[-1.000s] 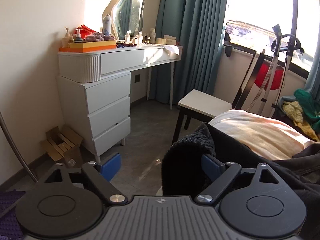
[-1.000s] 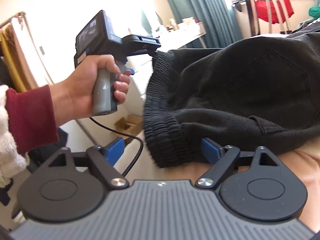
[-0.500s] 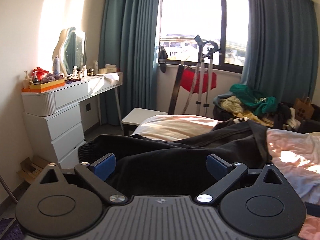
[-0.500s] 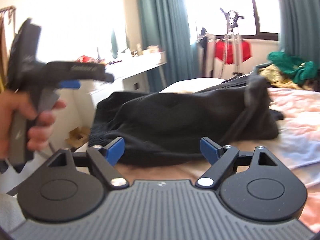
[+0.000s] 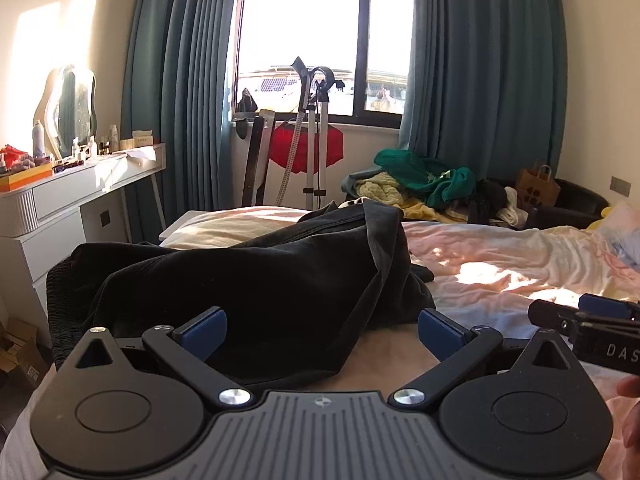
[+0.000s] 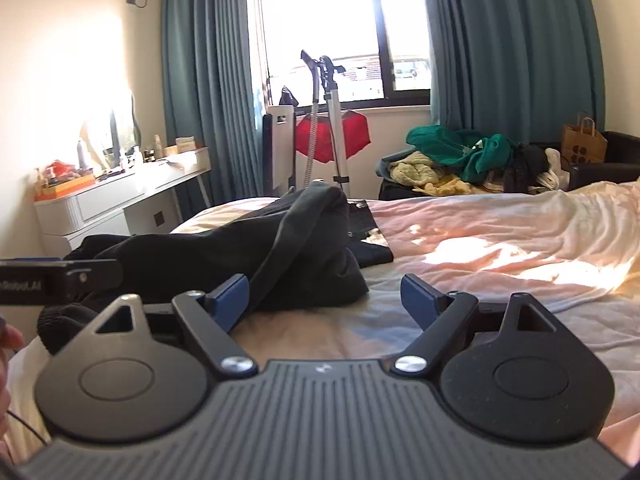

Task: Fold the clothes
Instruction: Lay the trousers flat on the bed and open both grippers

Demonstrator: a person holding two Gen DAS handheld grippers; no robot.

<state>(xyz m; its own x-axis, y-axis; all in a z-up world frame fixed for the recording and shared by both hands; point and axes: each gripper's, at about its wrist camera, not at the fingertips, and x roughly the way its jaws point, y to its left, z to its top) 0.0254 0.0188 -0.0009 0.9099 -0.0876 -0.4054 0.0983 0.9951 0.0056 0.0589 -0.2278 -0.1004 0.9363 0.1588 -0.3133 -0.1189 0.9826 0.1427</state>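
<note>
A black garment (image 5: 280, 280) with a ribbed elastic waistband lies rumpled on the bed's pink sheet (image 5: 500, 264), its waistband end hanging at the bed's left edge. My left gripper (image 5: 320, 330) is open wide just in front of it; the garment's near hem lies between the blue pads (image 5: 202, 330) without being pressed. My right gripper (image 6: 326, 298) is open beside the garment (image 6: 240, 256), with bare sheet (image 6: 500, 232) between its fingers. Each gripper shows at the edge of the other's view: right gripper (image 5: 592, 320), left gripper (image 6: 60, 276).
A white dressing table (image 5: 60, 208) with bottles and a mirror stands left of the bed. A garment steamer stand (image 5: 316, 140) is by the window. A heap of green and yellow clothes (image 5: 420, 184) and a paper bag (image 5: 538, 188) lie beyond the bed.
Both views have swung right, from the dressing table and floor to the bed and window. The black garment, close against the fingers before, now lies spread on the bed in front.
</note>
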